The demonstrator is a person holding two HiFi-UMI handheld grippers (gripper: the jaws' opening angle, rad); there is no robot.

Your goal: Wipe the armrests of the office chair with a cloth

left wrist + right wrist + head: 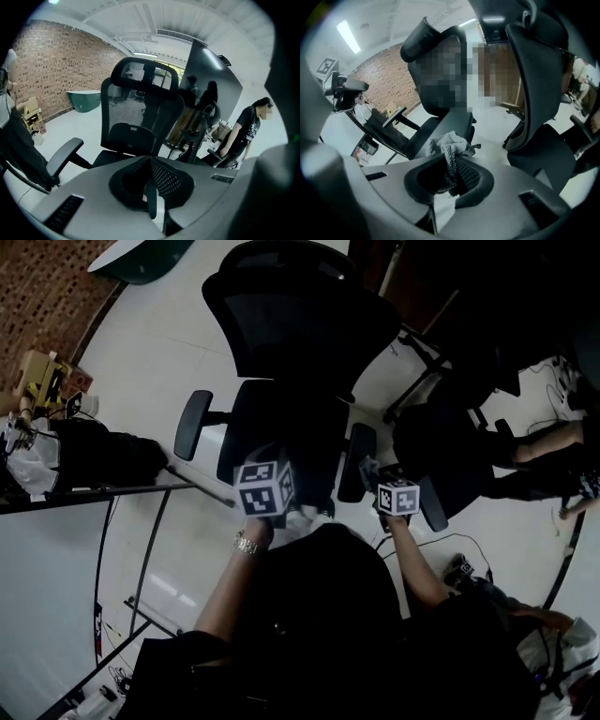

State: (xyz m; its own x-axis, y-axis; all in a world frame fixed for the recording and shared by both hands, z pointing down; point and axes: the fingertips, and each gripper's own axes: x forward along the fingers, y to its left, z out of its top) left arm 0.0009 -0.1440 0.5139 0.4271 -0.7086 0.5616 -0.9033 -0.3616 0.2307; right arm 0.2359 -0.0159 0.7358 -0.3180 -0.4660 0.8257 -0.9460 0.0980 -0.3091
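The black office chair (281, 343) stands in front of me, with its left armrest (192, 425) and right armrest (357, 461) on either side of the seat. My left gripper (265, 487) hovers over the seat's front, shut with nothing in it (151, 176); the left armrest (63, 157) lies off to its left. My right gripper (396, 495) sits just right of the right armrest, shut on a grey knitted cloth (449, 147). The cloth bunches out past the jaws, in front of the chair's dark seat (440, 129). In the head view the marker cubes hide the jaws.
A second black chair (441, 465) stands close on the right. A desk edge (94, 491) with a black bag (103, 456) is at left. A person (246, 129) stands at the far right, a green tub (141, 259) by the brick wall.
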